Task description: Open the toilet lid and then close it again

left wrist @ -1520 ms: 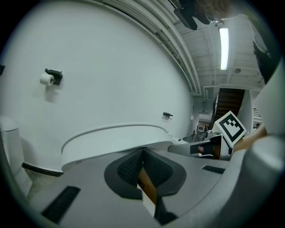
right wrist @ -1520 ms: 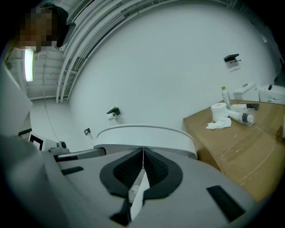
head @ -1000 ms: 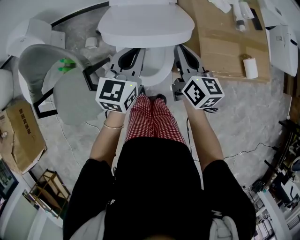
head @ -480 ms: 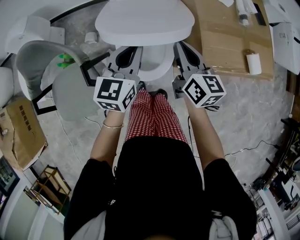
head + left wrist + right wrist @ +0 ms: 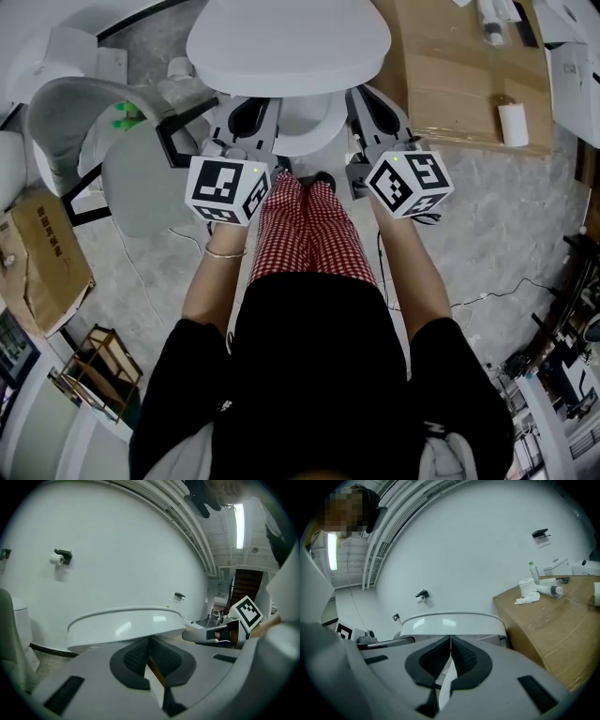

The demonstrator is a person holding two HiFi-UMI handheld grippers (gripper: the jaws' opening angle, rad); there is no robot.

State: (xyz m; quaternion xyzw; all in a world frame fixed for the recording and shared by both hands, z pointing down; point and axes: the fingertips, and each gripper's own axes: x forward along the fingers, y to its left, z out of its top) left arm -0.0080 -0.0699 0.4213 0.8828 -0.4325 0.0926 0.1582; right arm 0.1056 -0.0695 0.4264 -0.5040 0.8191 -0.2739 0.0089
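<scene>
Jaws together on left gripper (image 5: 150, 639), right gripper (image 5: 450, 638), tips under toilet lid (image 5: 288, 42)

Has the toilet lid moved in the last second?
Yes. In the head view the toilet lid now overlaps more of the bowl: its front edge is nearer the bowl's front rim, toward the person.

Toilet lid (image 5: 286, 42): smooth, glossy white, plastic-looking. Left gripper (image 5: 150, 640) and right gripper (image 5: 450, 639): matt grey plastic bodies, black textured pads (image 5: 133, 660). Cardboard (image 5: 459, 84): matt brown. Floor (image 5: 487, 225): grey marbled stone look. Trousers (image 5: 305, 239): checked cloth.
</scene>
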